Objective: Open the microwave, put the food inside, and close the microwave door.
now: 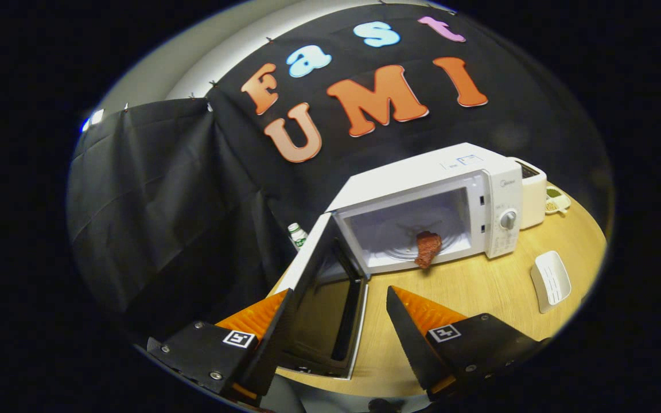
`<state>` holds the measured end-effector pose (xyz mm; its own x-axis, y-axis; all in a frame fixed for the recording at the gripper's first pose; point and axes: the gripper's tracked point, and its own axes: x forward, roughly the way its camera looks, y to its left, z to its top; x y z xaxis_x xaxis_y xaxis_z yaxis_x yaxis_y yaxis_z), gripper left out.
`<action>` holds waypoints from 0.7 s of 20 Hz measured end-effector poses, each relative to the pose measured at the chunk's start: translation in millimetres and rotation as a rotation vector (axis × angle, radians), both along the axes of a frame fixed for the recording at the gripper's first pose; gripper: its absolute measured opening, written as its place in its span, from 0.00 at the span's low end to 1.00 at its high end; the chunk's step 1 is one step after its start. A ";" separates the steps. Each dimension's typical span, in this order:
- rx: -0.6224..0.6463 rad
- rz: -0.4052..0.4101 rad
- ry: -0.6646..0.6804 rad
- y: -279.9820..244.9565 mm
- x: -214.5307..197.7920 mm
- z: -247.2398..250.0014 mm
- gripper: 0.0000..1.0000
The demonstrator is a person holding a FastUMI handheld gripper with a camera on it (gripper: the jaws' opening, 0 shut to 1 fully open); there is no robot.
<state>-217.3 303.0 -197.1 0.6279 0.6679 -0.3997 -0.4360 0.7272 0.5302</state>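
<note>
Now the tongs [339, 298] stood open and empty, their two fingers wide apart above the table [479, 287]. The food [427, 248], a reddish-brown piece, lay inside the microwave [422, 201], beyond the tongs and a little to their right, near the front lip of the cavity. The door [322, 287] hung swung out toward the tongs, its free edge between the fingers, closer to the left one. To my judgement, closing needed a push on this door from its outer side.
</note>
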 end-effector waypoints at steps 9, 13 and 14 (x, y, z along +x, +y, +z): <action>0.016 0.251 -0.068 84.7 -88.1 22.2 0.69; -0.023 0.354 -0.056 121.0 -115.3 8.7 0.47; -0.036 0.379 -0.047 130.8 -121.9 1.0 0.40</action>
